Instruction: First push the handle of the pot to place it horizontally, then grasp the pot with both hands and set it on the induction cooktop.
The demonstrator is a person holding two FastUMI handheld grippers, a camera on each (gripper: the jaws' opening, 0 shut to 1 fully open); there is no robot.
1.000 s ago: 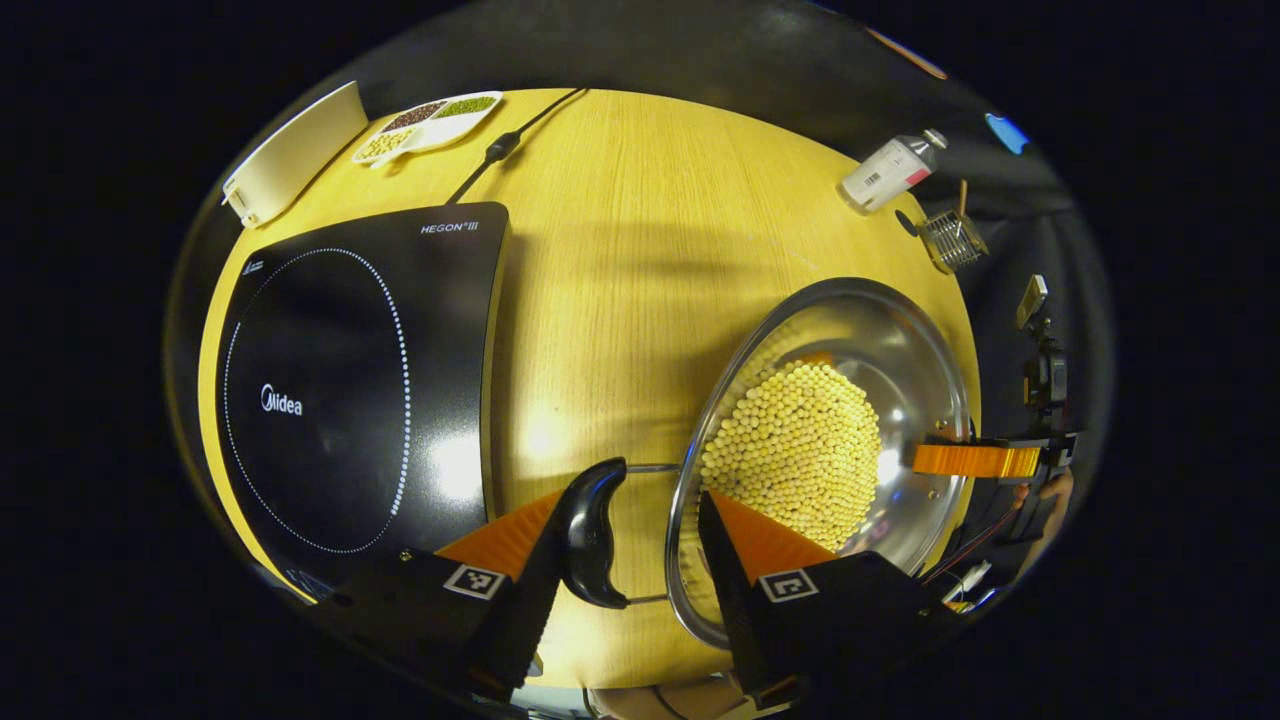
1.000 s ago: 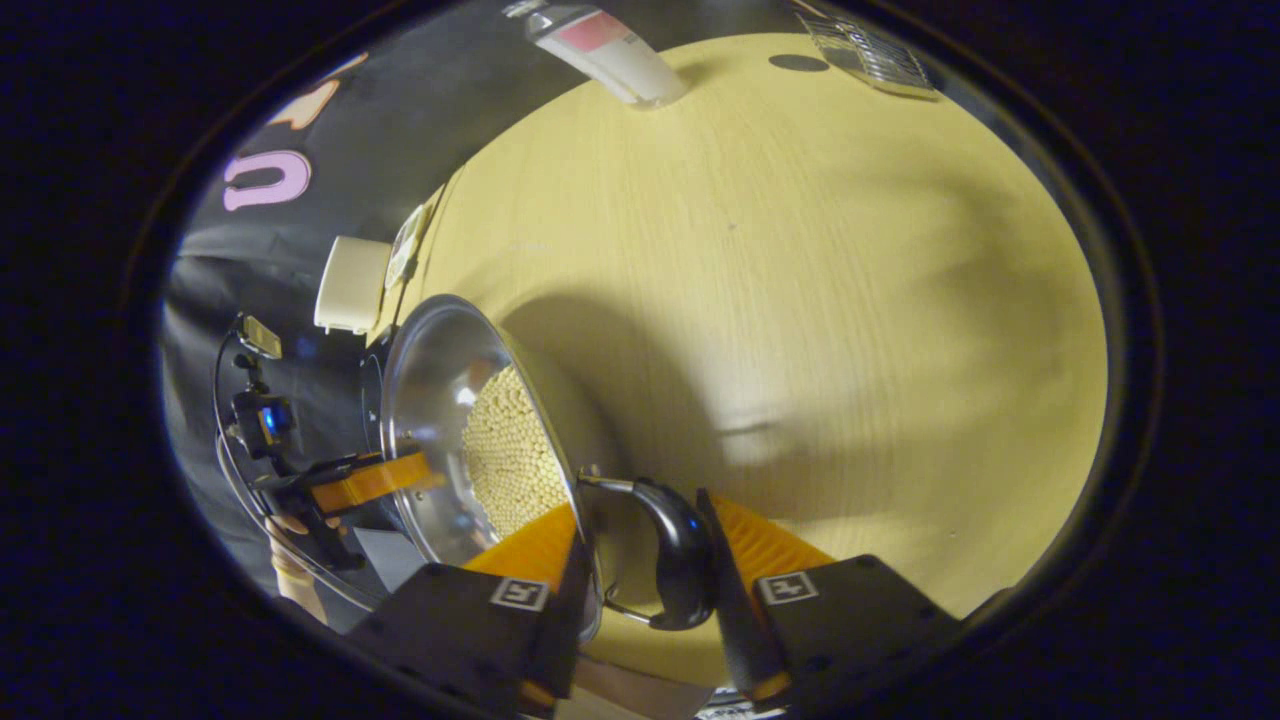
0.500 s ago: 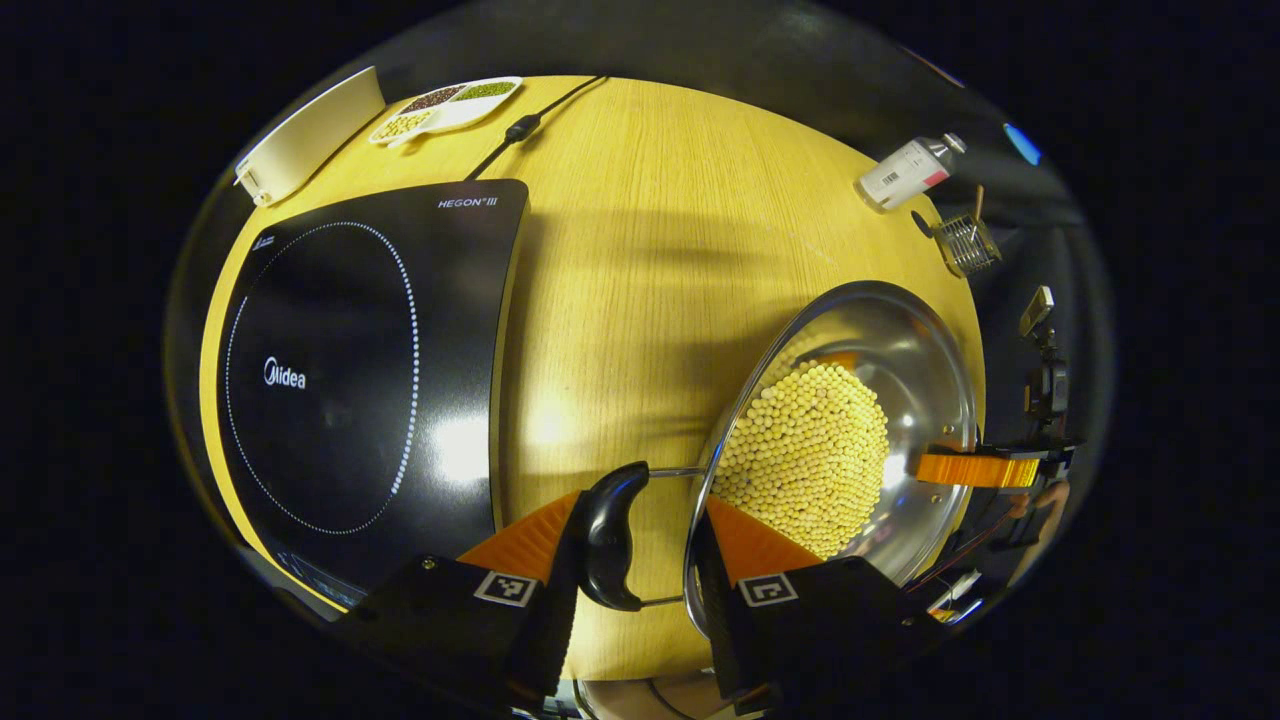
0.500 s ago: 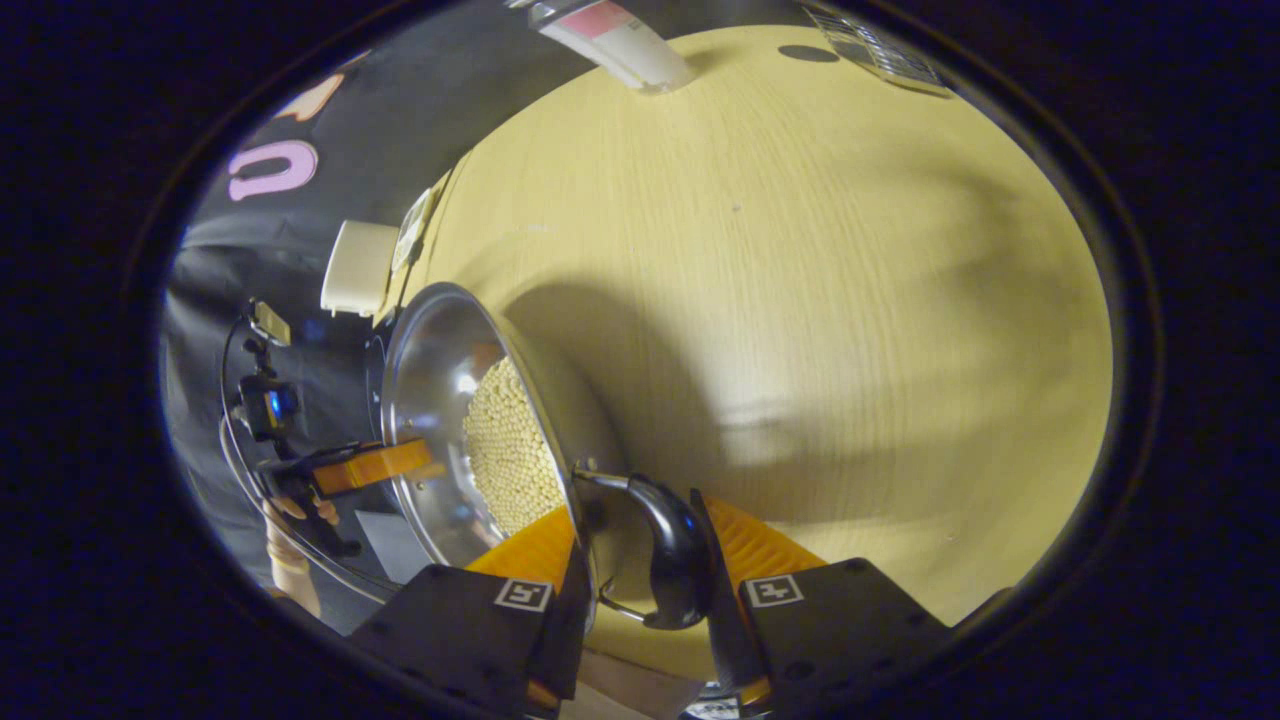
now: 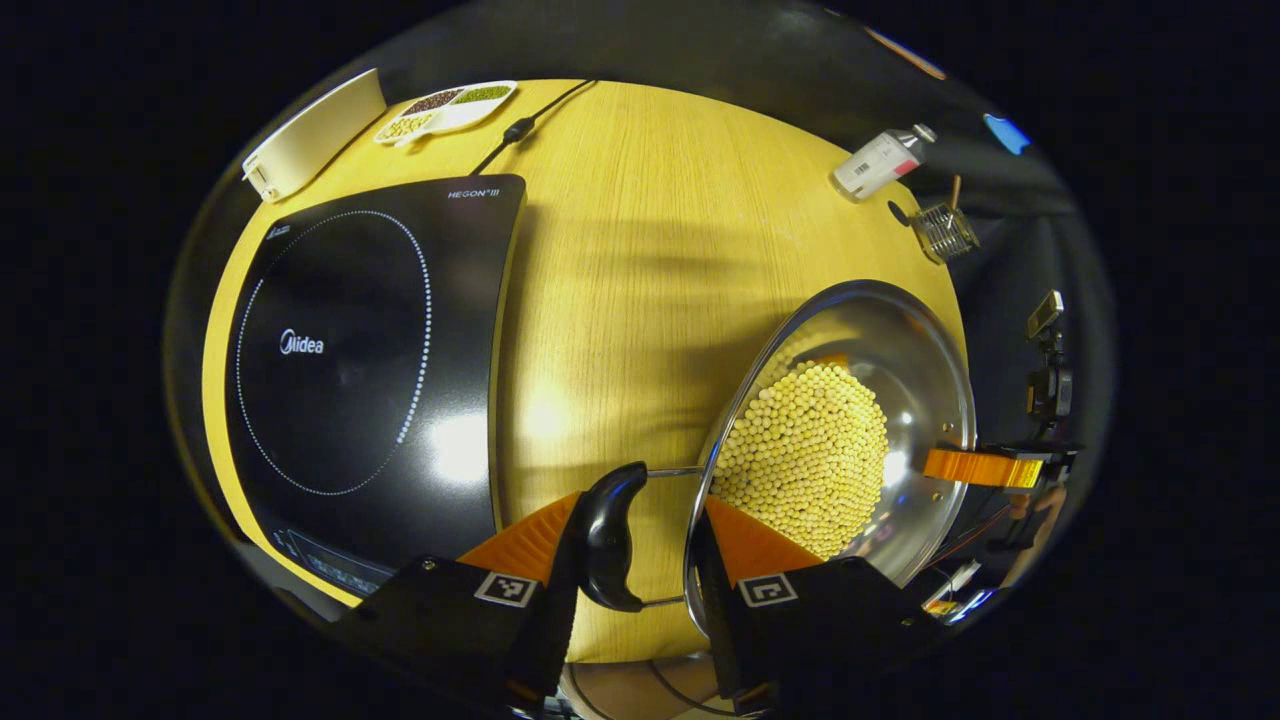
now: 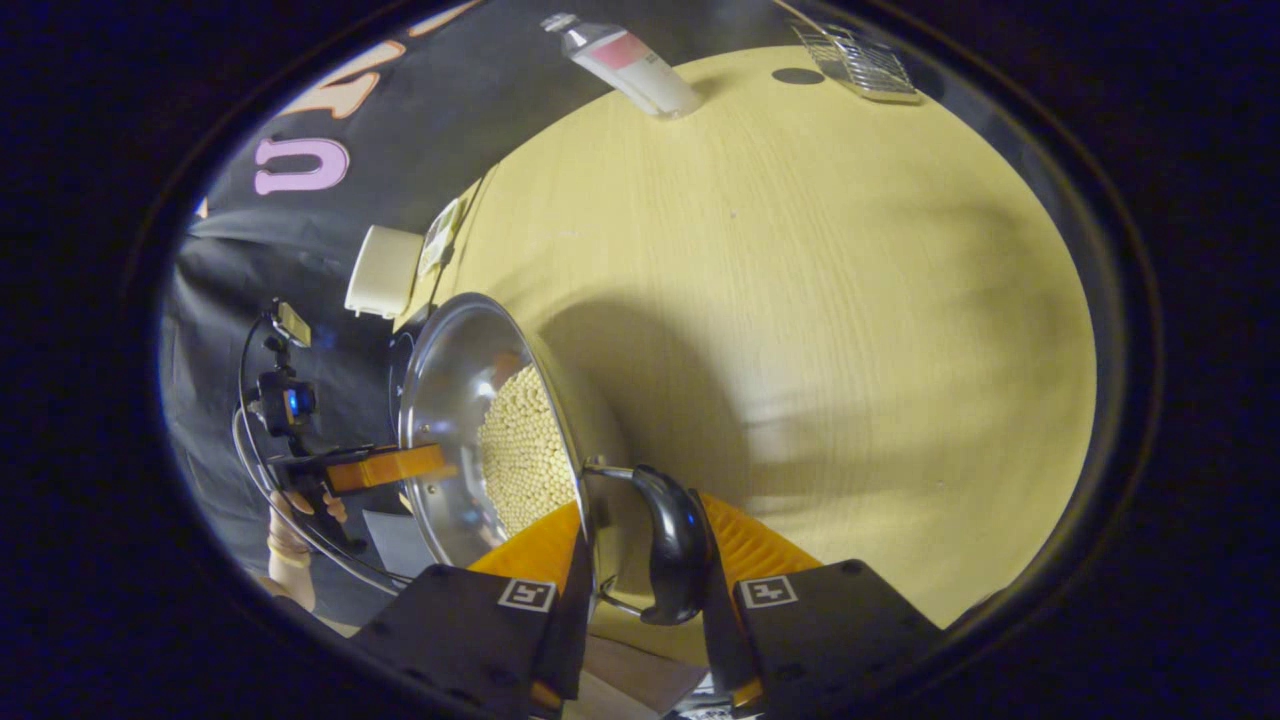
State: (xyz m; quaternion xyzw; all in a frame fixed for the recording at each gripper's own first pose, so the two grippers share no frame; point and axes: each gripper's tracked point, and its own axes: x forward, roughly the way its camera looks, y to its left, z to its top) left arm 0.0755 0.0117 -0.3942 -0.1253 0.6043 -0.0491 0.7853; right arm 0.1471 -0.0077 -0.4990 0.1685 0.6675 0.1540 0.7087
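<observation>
Steel pot, wide and shallow, heaped with pale round beans. Probably heavy for its size, with a loose load ready to roll toward any low side. Rigid metal, polished and slick, so best taken by the two black loop handles and kept level.

Left tool pinching the pot: one finger against the outside of the left handle, the other inside the rim. Right tool clamped likewise on the opposite side, around the right handle and the rim. Thin wire stems under each handle, likely to let the pot swing if the grips are uneven.

Pot over the bare tabletop, beside the black cooktop and apart from it.

Underside of the pot hidden; cannot tell whether resting on the wood or just off it. Inner finger contact masked by the rim and the beans. Cooktop's near edge partly cut off by the left tool's body.

Farther out: a bottle lying down, a small wire basket, a divided dish and a white box.
</observation>
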